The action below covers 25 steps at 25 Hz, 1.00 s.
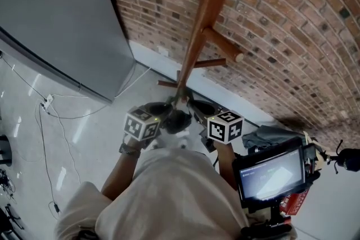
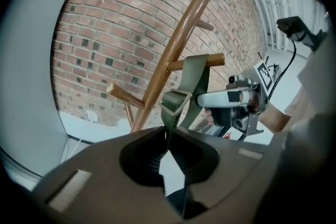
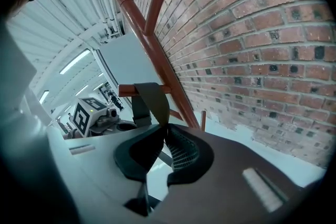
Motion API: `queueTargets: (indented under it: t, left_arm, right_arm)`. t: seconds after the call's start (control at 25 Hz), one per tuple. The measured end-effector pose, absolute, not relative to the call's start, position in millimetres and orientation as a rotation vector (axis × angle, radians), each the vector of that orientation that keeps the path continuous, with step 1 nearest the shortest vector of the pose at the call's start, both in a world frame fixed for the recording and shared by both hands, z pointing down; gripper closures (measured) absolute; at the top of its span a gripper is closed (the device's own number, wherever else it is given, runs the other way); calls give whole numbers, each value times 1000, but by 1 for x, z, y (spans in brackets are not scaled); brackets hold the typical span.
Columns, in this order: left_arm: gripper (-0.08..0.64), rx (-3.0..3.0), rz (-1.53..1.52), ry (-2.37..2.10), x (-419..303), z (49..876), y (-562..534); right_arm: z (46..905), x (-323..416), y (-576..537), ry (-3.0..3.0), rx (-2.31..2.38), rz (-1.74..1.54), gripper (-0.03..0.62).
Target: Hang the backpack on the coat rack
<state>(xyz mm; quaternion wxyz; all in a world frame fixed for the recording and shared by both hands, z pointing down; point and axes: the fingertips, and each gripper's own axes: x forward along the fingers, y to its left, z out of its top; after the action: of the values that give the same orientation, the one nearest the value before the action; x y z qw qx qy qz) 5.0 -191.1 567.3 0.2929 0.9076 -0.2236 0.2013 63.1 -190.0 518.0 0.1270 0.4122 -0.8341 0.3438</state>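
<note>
**A:** Where was the bag?

**B:** Its strap (image 2: 195,81) lay looped over 1 peg (image 2: 214,60) of the rack (image 1: 205,14), so the bag hung from there. The body was hidden below the grippers. I could not tell whether the peg bore the full weight.

**A:** And the 2 grippers?

**B:** Both were clenched on that strap. The left gripper (image 2: 169,135) pinched the webbing just under the buckle (image 2: 176,100). The right gripper (image 3: 164,131) pinched the other run, just below the peg.

**A:** Why 1 on each side?

**B:** Probably to keep the loop spread, so it would seat over the peg rather than slide off its tip.

**A:** Why that peg?

**B:** It stuck out toward the person, away from the brick wall (image 1: 292,36), so it was easy to reach.

**A:** What was left?

**B:** By my reading the loop was on, and the jaws had not yet let go.
</note>
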Motion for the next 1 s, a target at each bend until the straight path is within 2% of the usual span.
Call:
queueTargets:
  t: [1.0]
  left_arm:
    - [520,2267,390,-654,10,589,-196]
  right_arm:
    - [532,48,-192,-2425,1176,1049,545]
